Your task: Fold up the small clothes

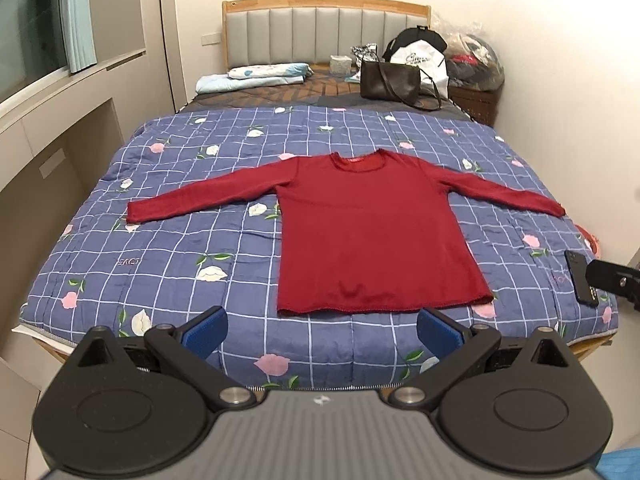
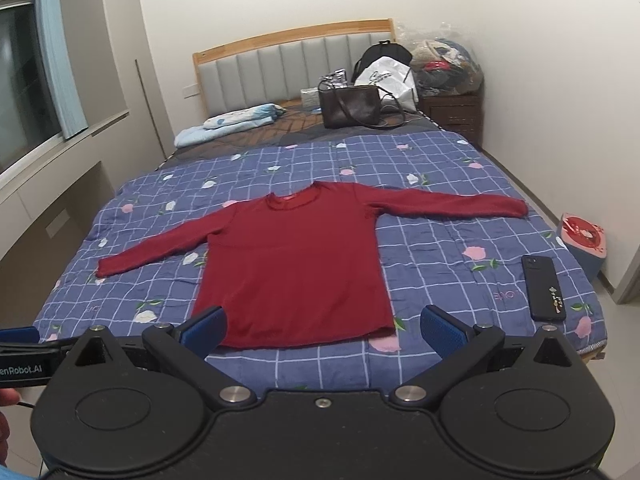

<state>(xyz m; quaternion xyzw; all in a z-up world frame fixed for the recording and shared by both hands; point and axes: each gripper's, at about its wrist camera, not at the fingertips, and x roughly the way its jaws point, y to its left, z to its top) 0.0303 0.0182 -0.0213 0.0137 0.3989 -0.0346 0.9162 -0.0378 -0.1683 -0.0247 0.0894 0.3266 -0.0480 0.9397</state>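
Blue-padded, the left hand-held gripper (image 1: 322,330) and the right hand-held gripper (image 2: 322,330) both hang spread wide and empty, short of the bed. Beyond them the dark red long-sleeved knit top (image 1: 368,232) lies flat on the blue checked floral quilt (image 1: 180,248), sleeves outstretched. Folding looks unstarted; next likely comes pinching a sleeve cuff or hem corner.

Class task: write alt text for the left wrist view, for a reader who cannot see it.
A red long-sleeved top lies flat, sleeves spread, on a blue checked floral quilt. The left tongs hang open near its hem. A dark phone lies at the right.
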